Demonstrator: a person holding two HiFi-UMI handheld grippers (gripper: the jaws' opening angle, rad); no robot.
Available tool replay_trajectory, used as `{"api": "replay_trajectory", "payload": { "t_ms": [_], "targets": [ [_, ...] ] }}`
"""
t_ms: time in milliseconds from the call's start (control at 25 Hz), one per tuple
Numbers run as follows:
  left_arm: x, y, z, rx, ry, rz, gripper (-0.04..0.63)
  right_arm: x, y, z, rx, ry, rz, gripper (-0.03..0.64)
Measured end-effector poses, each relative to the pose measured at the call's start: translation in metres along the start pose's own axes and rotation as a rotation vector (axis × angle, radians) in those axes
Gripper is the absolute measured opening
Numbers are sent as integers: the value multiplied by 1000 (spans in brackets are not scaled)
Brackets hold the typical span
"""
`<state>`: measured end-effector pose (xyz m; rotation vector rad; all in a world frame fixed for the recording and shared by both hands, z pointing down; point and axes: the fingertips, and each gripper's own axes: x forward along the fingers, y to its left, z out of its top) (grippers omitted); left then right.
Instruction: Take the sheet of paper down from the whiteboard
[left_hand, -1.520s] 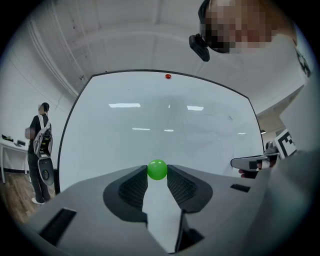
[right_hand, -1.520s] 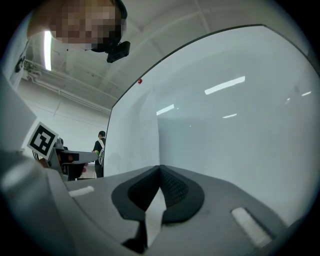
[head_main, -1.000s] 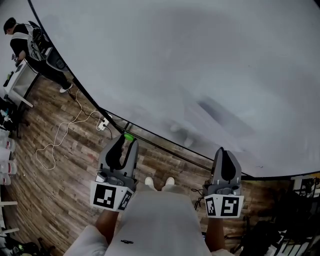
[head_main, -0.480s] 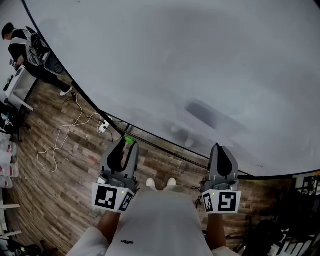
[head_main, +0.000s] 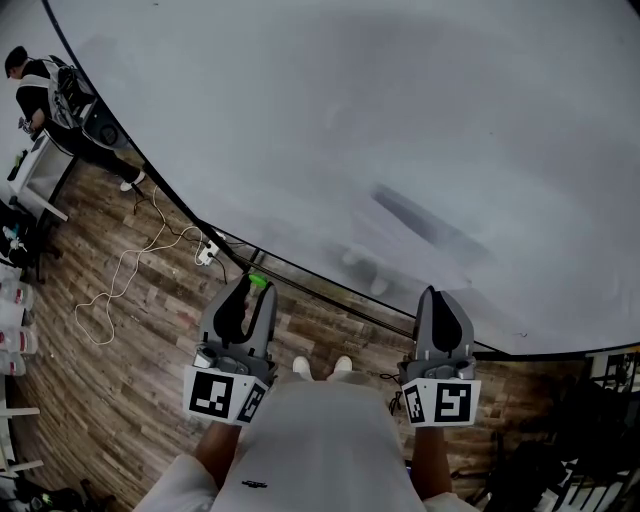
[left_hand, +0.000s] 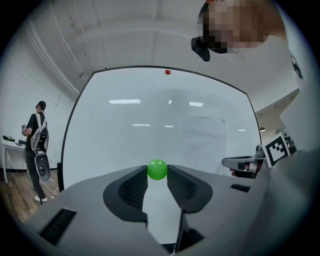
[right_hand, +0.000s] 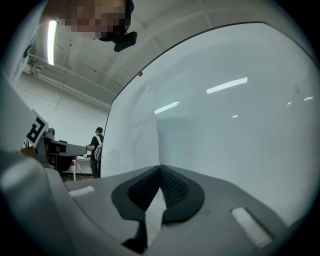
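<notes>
The whiteboard fills the view ahead. The white sheet of paper hangs on it under a red magnet and is faint against the board; a dark shadow shows where it stands off the surface. My right gripper is shut, and the sheet's edge runs down into its closed tips. My left gripper is held low before the board, shut on a small green ball magnet pinched between its tips.
A person stands at a white table at the far left. A white cable and power strip lie on the wooden floor below the board's dark frame. Dark equipment stands at the lower right.
The shadow under the sheet has shifted and stretched, so the paper has moved off the board a little. My right gripper crept slightly up. The left one stayed put.
</notes>
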<state>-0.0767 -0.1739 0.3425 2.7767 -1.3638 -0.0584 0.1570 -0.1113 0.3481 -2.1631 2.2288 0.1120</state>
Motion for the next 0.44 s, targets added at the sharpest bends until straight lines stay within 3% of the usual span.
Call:
{"api": "replay_trajectory", "payload": {
  "t_ms": [440],
  "targets": [
    [7,-1,-1,-3,2,-3,127,5,-2,-2,8,4,4,11]
  ]
}}
